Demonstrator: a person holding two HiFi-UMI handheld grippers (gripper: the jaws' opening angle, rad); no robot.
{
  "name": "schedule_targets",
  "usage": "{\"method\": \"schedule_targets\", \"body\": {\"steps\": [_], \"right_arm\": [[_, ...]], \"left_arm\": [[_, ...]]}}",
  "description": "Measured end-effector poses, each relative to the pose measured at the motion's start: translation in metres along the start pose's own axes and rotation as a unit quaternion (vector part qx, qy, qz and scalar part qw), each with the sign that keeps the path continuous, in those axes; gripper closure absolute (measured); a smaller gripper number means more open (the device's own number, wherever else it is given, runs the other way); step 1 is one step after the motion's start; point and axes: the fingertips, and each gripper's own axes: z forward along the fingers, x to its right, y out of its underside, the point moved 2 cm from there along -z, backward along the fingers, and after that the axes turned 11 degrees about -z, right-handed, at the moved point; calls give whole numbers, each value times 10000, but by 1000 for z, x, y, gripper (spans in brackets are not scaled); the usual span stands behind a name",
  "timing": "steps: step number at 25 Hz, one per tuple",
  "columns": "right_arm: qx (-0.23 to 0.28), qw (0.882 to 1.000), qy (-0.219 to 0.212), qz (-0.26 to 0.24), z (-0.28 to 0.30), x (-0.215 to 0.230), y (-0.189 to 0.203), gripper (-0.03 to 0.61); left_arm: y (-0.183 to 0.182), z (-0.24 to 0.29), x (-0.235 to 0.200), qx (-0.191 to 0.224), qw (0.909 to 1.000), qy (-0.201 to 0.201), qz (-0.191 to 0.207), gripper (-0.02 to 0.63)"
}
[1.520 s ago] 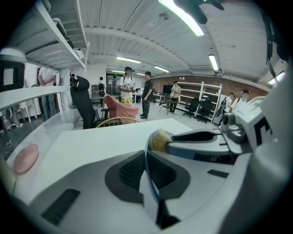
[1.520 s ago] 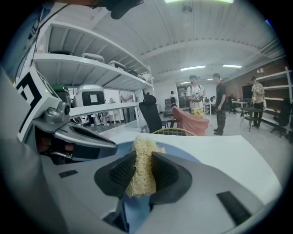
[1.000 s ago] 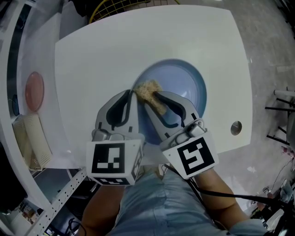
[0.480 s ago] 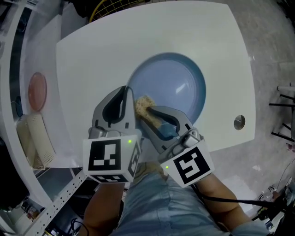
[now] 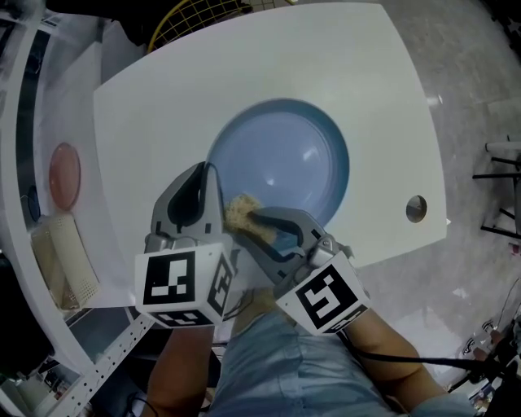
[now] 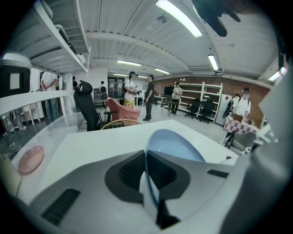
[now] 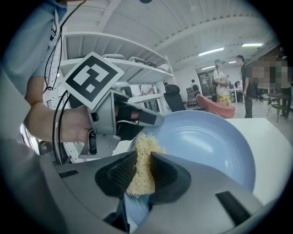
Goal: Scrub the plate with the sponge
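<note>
A light blue plate (image 5: 285,159) lies on the white table (image 5: 366,98) in the head view. My left gripper (image 5: 213,189) is shut on the plate's near left rim; in the left gripper view the plate's edge (image 6: 147,169) stands pinched between the jaws, with the plate (image 6: 176,145) beyond. My right gripper (image 5: 242,213) is shut on a tan fibrous sponge (image 5: 240,212), pressed on the plate's near rim beside the left gripper. In the right gripper view the sponge (image 7: 141,164) sits between the jaws against the plate (image 7: 206,141), and the left gripper (image 7: 158,121) grips the rim just behind.
A pink dish (image 5: 63,175) and a cream ribbed object (image 5: 61,261) sit on the side counter at left. A yellow wire basket (image 5: 199,15) stands beyond the table's far edge. A round hole (image 5: 416,208) marks the table's right side. People stand far off in the room.
Both grippers, the plate and the sponge have shifted left and nearer to me. The sponge has slid from the plate's upper left rim down to its near rim.
</note>
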Motion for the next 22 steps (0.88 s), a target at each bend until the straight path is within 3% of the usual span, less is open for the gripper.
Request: {"method": "schedule_targets", "body": {"steps": [11, 22], "right_arm": [[-393, 9991, -94, 116, -15, -5, 25, 485], [-879, 9949, 316, 385, -42, 13, 52, 485]], "left_arm": [[1, -7, 4, 45, 10000, -14, 67, 591], [-1, -13, 10, 108, 9998, -38, 191, 591]]}}
